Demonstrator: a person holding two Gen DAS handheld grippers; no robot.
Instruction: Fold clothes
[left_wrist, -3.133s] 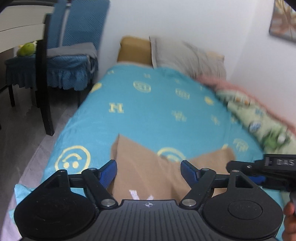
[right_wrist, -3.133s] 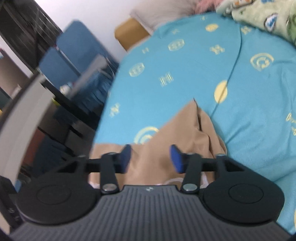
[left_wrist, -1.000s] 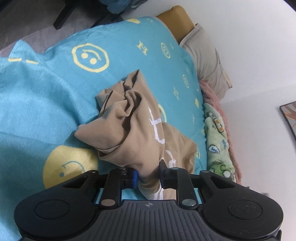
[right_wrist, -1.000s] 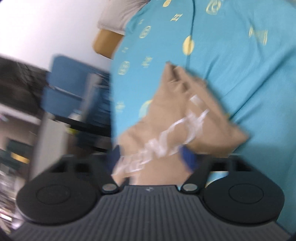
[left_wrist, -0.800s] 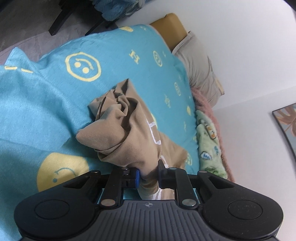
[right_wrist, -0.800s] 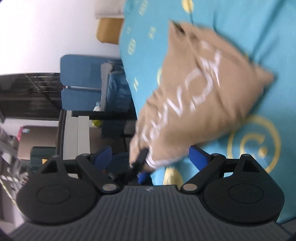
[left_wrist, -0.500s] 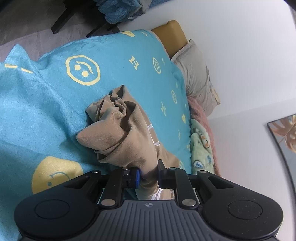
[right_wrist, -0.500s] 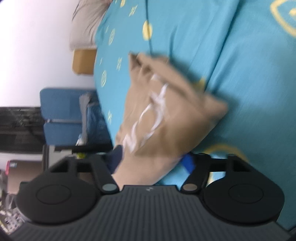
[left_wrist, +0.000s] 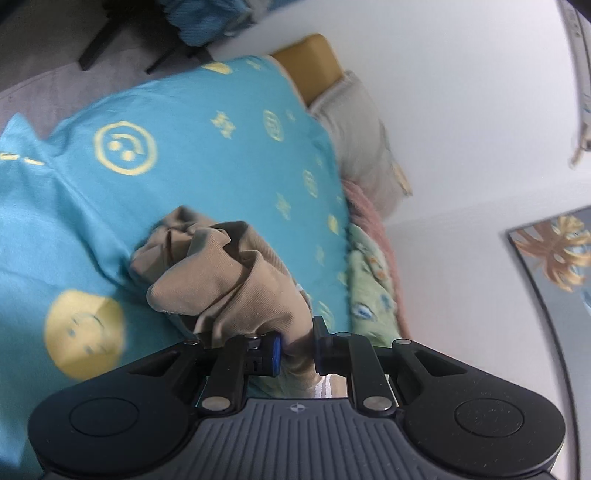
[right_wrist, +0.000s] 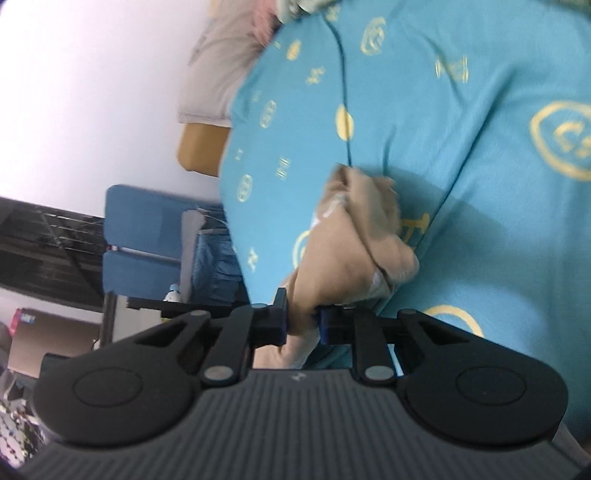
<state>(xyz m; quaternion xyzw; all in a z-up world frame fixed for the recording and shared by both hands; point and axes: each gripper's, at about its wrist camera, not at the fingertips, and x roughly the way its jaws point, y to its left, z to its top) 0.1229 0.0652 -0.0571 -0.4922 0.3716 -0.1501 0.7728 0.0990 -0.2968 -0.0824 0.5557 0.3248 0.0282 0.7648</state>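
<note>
Tan fabric, a bunched garment (left_wrist: 229, 280), fills the space just ahead of both grippers. The left gripper (left_wrist: 295, 349) pinches a fold of it between its blue-padded fingers (left_wrist: 274, 353), the cloth squeezed into the narrow gap and spilling forward and to the left in thick rumpled folds. A bit of white print shows on the cloth just behind the fingers, by the gripper body. Beyond the bundle, the far end of the garment touches the bedspread (left_wrist: 207, 158), a turquoise sheet with yellow smiley faces and small emblems; whether the nearer part is lifted clear of it cannot be told. Farther ahead and to the right lie a grey pillow (left_wrist: 362, 147) and a mustard headboard (left_wrist: 310, 62) against the white wall, with a green patterned blanket (left_wrist: 369, 291) to the right of the garment and a framed picture (left_wrist: 557, 254) on the wall at far right. In the right wrist view, the right gripper (right_wrist: 303, 323) likewise clamps the garment (right_wrist: 343, 254), its fingers (right_wrist: 280, 317) drawn close on a wad of tan cloth that rises ahead in a crumpled lump with white lettering partly visible. The bedspread (right_wrist: 461, 155) lies ahead and to the right; blue chairs (right_wrist: 147, 236) stand off to the left. This view is motion-blurred.
</note>
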